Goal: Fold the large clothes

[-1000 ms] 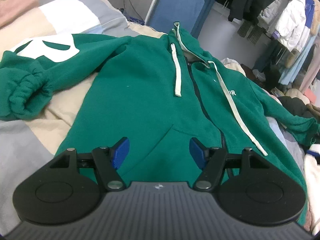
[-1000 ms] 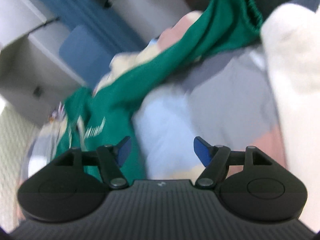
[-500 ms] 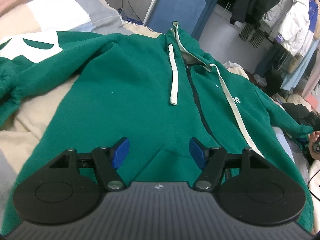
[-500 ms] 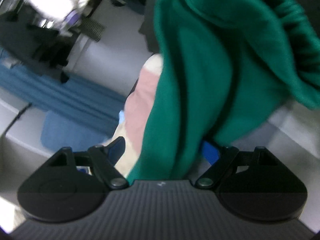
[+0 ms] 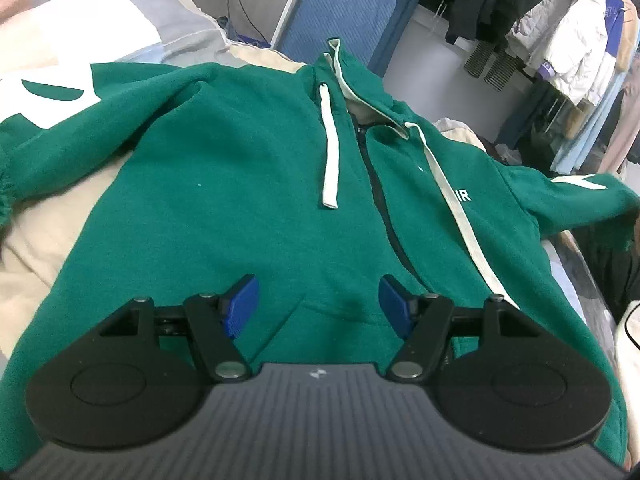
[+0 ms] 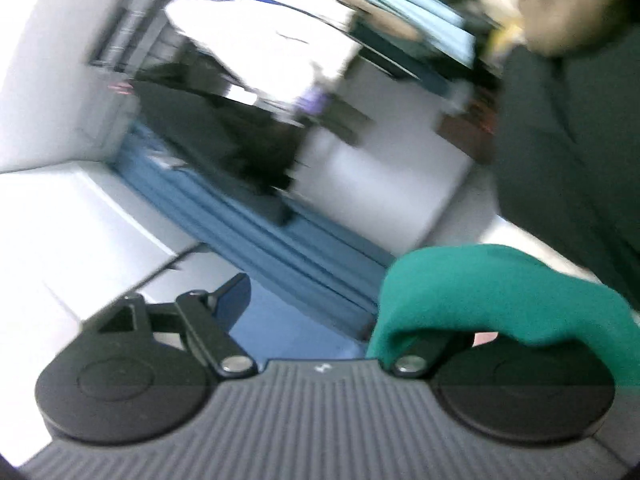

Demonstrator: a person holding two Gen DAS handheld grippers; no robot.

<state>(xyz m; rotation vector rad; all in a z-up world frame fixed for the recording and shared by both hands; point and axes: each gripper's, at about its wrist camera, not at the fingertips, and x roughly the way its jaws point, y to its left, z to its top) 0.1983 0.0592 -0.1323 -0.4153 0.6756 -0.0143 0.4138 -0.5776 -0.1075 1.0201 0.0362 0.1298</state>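
Note:
A green zip hoodie (image 5: 248,184) with white drawstrings lies face up on the bed, sleeves spread to both sides. My left gripper (image 5: 318,304) hovers open just above its front pocket, with nothing between the blue pads. In the blurred right wrist view, the hoodie's right sleeve (image 6: 480,280) hangs draped over the right finger of my right gripper (image 6: 316,292) and hides that fingertip. The left finger (image 6: 234,300) stands far from it, so the jaws are wide and no pad presses the cloth. In the left wrist view that sleeve (image 5: 576,196) is raised at the right edge.
A patchwork bedspread (image 5: 60,20) lies under the hoodie. Behind the hood leans a blue padded board (image 5: 340,12). A rack of hanging clothes (image 5: 560,40) fills the back right. In the right wrist view there are blurred hanging clothes (image 6: 260,40) and a blue curtain (image 6: 260,232).
My left gripper crept forward over the hoodie. My right gripper swung up from the bed to face the room, widened its jaws, and the green sleeve came up onto its right finger.

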